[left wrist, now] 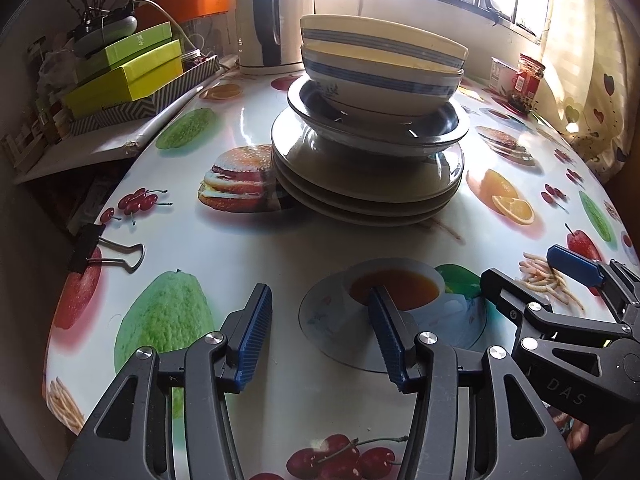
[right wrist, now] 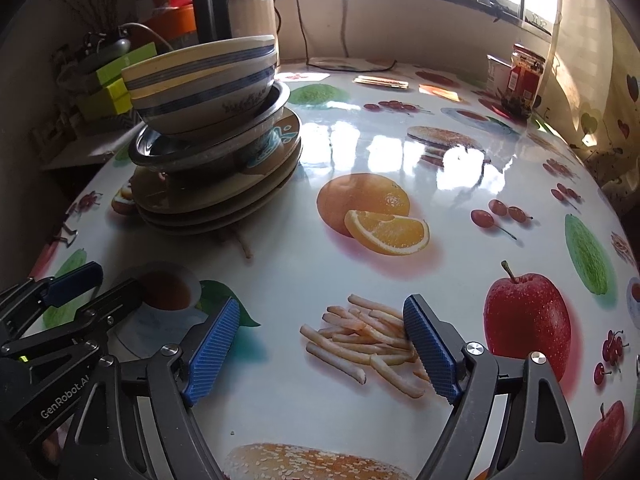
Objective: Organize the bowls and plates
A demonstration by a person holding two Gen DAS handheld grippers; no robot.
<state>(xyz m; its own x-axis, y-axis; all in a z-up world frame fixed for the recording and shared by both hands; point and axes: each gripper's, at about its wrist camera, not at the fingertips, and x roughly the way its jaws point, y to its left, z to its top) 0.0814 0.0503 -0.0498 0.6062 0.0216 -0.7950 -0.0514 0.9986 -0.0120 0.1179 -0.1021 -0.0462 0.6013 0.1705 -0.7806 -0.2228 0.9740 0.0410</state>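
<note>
Both claws, left claw (left wrist: 320,332) and right claw (right wrist: 320,344), gape empty, seemingly just above the table (right wrist: 360,152).

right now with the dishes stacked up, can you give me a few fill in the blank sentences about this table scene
1. The two blue-striped ceramic bowls sit nested in a ____ bowl.
2. That metal bowl rests on a pile of flat ____.
3. The left gripper and right gripper both hold ____.
4. The glass jar stands near the ____.

Missing words: metal; plates; nothing; window
</note>
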